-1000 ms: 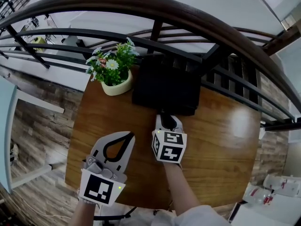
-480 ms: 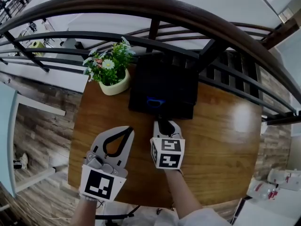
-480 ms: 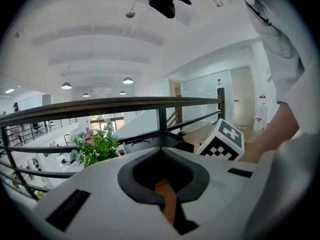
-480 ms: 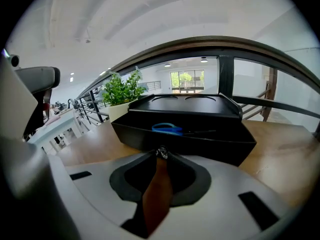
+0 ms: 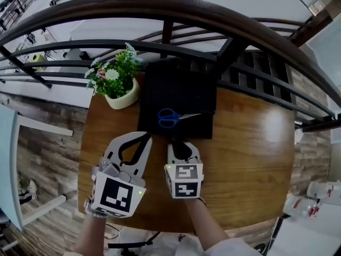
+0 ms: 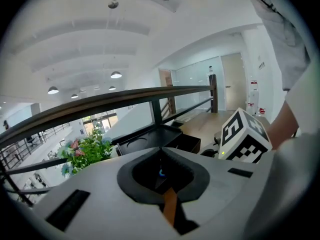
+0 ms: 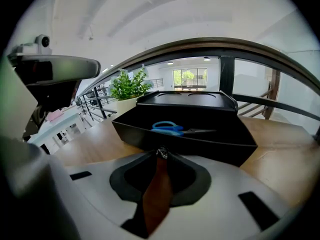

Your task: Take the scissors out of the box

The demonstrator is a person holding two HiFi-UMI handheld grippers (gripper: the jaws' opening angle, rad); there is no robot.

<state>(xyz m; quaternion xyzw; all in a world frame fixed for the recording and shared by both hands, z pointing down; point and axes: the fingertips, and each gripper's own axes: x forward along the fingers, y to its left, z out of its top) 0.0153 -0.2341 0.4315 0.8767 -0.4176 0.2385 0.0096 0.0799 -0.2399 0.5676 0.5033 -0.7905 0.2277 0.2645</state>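
Wooden bench [image 5: 250,159]; black box [image 5: 178,84] at the middle of its far edge, with the open part toward the person. Right claw [image 5: 178,143] clenched, tips close to the box's near wall; there is a small glint at them that I can't identify. Left claw [image 5: 145,138] clenched on nothing, just beside the right claw, toward the left edge. Scissors [image 5: 176,117] lie flat inside the box, straight ahead of the right claw, just past that wall. Their long axis lies crosswise to the claw, blue handles left, blades right. Right hand is nearer and likely must unclench before reaching in.
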